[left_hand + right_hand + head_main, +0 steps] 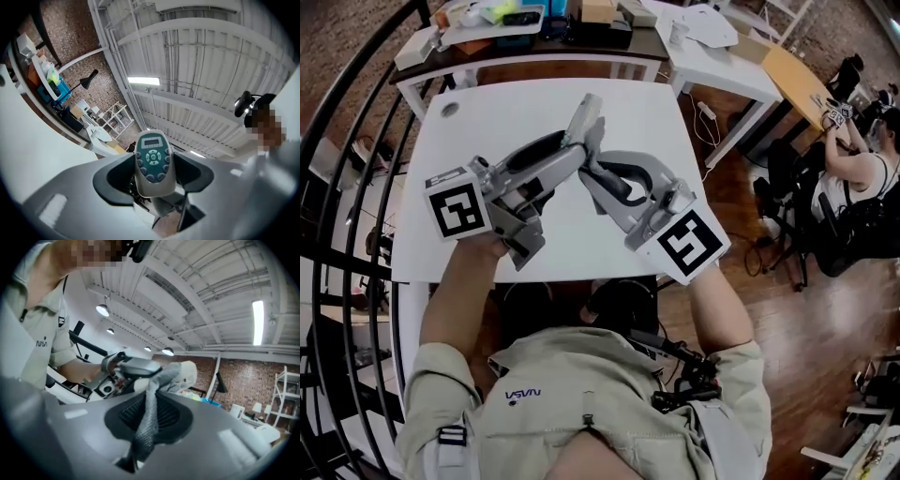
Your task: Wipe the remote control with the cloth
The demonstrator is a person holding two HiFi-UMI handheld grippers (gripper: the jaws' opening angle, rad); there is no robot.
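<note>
A grey-white remote control point(585, 118) with a teal button panel stands between the jaws of my left gripper point(574, 153), held above the white table point(487, 103). In the left gripper view the remote point(152, 157) fills the gap, and the left gripper point(153, 175) is shut on its sides, buttons facing the camera. My right gripper point(596, 180) is shut on a grey cloth point(602, 171). In the right gripper view the cloth point(154, 385) runs from the right gripper point(149, 417) up against the remote point(188, 373), right beside the left gripper point(126, 366).
A cluttered table point(525, 21) stands behind the white one, and a white desk point(722, 58) lies to the back right. A black curved railing point(337, 141) runs along the left. A seated person point(862, 178) is at the far right.
</note>
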